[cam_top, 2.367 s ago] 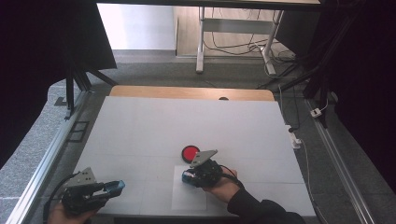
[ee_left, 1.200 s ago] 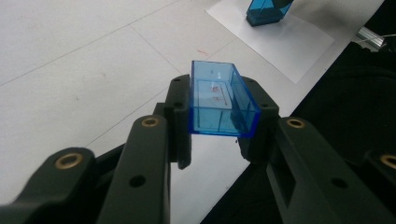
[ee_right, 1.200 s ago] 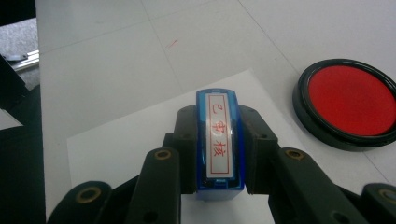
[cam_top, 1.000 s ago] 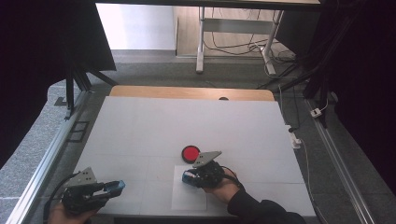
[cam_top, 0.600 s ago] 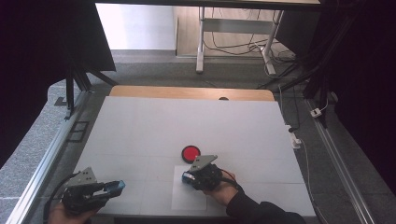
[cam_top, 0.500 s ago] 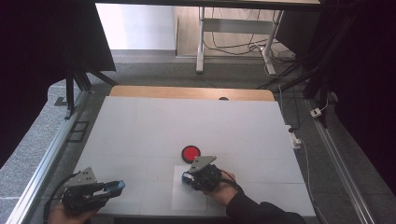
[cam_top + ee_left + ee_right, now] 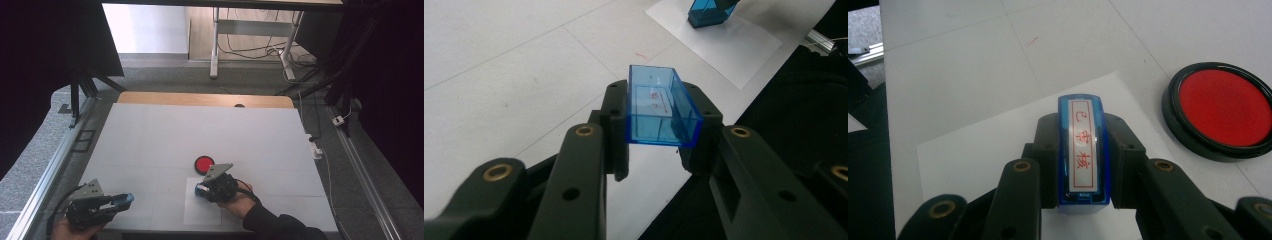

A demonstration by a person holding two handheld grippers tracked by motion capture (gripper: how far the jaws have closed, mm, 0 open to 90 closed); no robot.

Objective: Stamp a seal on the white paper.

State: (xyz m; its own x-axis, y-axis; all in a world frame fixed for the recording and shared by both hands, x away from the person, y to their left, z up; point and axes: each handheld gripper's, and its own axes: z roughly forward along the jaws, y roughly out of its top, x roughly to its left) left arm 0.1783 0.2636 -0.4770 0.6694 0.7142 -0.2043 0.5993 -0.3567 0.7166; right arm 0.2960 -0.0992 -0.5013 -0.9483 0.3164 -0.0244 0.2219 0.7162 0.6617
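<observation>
1. Stamp point(image 7: 1083, 150), blue-bodied with a white label bearing red characters in a red frame, sits clamped between the jaws of the right claw point(image 7: 1083, 165); the pads press on its two long sides, and the label faces the camera in the right gripper view.
2. Below it lies a white paper sheet point(image 7: 973, 165) on the tabletop point(image 7: 948, 75). In the high view the right claw point(image 7: 212, 187) hovers over the upper part of this sheet point(image 7: 200, 212), held by the person's right hand point(image 7: 237, 202).
3. Just beyond the sheet's far corner rests a round red ink pad point(image 7: 1223, 110) in a black rim, apart from the stamp; the high view shows it point(image 7: 204, 163) just above the right claw.
4. The left claw point(image 7: 659, 125) is closed on a clear blue cap point(image 7: 659, 107), an open box shape gripped by its long sides, with faint red marks visible through it.
5. In the high view the left claw point(image 7: 107, 205) sits near the front left corner of the tabletop, well apart from the right one, with the blue cap point(image 7: 125, 199) at its tip pointing toward the sheet.
6. From the left gripper view, the stamp's blue body point(image 7: 709, 12) appears far off at the top edge, above the paper.
7. A light wooden strip point(image 7: 200, 99) borders the far edge of the tabletop.
</observation>
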